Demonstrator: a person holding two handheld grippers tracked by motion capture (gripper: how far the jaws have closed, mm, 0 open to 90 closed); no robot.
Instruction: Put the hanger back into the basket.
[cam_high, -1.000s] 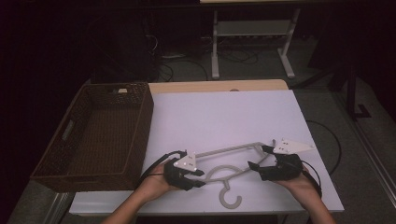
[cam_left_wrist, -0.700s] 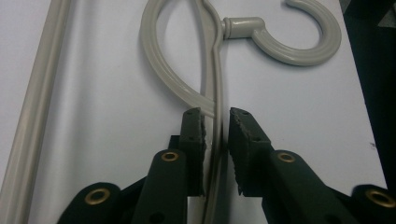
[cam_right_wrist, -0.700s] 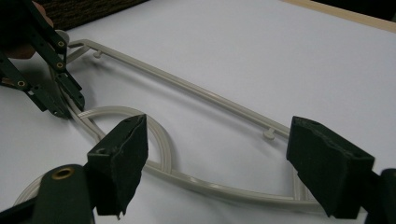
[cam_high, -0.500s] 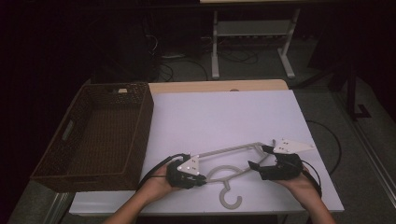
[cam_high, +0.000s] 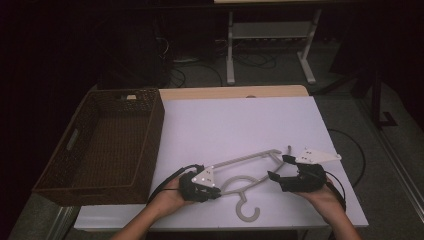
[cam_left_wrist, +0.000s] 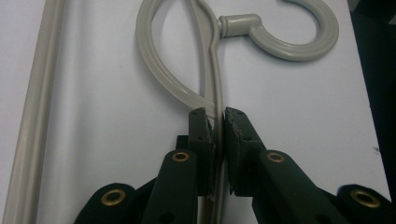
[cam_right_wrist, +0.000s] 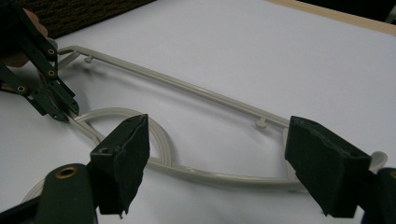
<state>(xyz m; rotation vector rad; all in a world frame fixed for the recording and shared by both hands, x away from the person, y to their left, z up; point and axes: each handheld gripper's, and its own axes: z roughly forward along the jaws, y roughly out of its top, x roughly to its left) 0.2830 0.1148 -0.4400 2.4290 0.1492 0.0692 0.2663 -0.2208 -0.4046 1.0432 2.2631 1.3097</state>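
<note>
Clearly the left hand-held gripper (cam_left_wrist: 218, 122) is pinching the hanger (cam_high: 250, 170), seemingly light, stiff plastic, at its thin arm, while the right hand-held gripper (cam_right_wrist: 233, 163) is gaping wide at 3 o'clock.

A pale grey plastic clothes hanger (cam_high: 248, 176) is lying flat on the white table surface near the front edge, its hook (cam_high: 247, 212) curling toward the person. Its long straight bar (cam_right_wrist: 187, 86) is running along the far side (two small pegs are sticking up from it), while a looped ridged section (cam_left_wrist: 161, 70) is sitting beside the neck.
</note>
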